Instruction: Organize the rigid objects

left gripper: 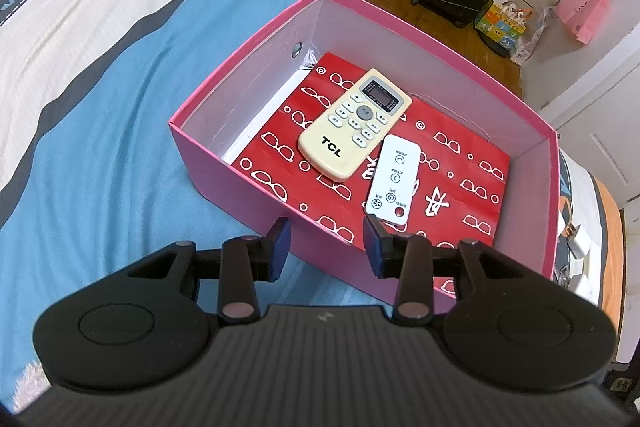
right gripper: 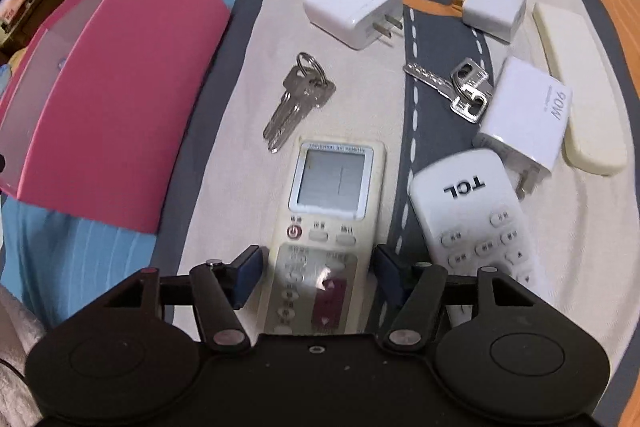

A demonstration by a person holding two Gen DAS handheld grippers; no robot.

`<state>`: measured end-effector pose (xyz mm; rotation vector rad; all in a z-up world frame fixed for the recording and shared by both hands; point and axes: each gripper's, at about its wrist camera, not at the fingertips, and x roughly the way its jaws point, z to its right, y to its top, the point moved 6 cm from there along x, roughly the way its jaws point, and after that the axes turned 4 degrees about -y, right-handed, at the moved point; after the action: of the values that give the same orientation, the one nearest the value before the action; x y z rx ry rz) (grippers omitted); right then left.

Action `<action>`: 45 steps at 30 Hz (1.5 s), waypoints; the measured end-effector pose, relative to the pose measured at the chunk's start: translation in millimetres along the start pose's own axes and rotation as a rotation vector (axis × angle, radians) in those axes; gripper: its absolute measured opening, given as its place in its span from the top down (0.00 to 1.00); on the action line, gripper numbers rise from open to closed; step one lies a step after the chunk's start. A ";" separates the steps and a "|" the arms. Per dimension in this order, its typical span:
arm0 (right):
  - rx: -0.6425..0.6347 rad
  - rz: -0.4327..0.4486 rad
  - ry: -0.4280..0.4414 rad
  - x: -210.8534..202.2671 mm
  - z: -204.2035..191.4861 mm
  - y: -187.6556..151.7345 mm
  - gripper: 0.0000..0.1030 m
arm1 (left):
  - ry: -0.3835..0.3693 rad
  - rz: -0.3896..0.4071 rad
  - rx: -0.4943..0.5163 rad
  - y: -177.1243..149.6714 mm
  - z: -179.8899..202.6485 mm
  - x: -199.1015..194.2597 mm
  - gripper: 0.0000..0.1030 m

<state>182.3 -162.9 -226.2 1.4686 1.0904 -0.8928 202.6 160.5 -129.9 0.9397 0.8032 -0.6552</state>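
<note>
Item 1, left gripper point(left gripper: 326, 239): fingers released, nothing between them, held over the near wall of the pink box point(left gripper: 240, 179) on the blue bedsheet point(left gripper: 120, 107).

Box contents: red patterned paper point(left gripper: 460, 187); on it a cream TCL remote point(left gripper: 354, 123), with a small white remote point(left gripper: 394, 179) touching it at its 4 o'clock.

Item 2, right gripper point(right gripper: 316, 267): fingers straddled the lower end of the beige screen remote point(right gripper: 332, 195), not visibly clamped on it.

Around that remote on the sheet:
- keys on a ring point(right gripper: 298, 99) at 11 o'clock
- white TCL remote point(right gripper: 472, 219) at 3 o'clock
- second key set point(right gripper: 456, 87) and three white chargers point(right gripper: 352, 7) towards 1 o'clock
</note>
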 end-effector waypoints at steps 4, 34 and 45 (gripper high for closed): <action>0.007 0.022 0.005 -4.7 4.3 -1.1 0.42 | 0.001 -0.001 -0.001 -0.7 -0.2 2.1 0.62; 0.018 0.336 0.590 -147.9 -85.9 2.0 0.42 | -0.009 0.000 -0.004 -1.2 0.6 4.4 0.62; -0.123 0.209 0.348 -71.9 -188.5 91.6 0.42 | -0.019 0.004 -0.008 -2.1 0.3 3.3 0.62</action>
<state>243.6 7.8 -99.0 1.6370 1.1922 -0.4247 202.8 158.8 -133.5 0.9264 0.7858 -0.6560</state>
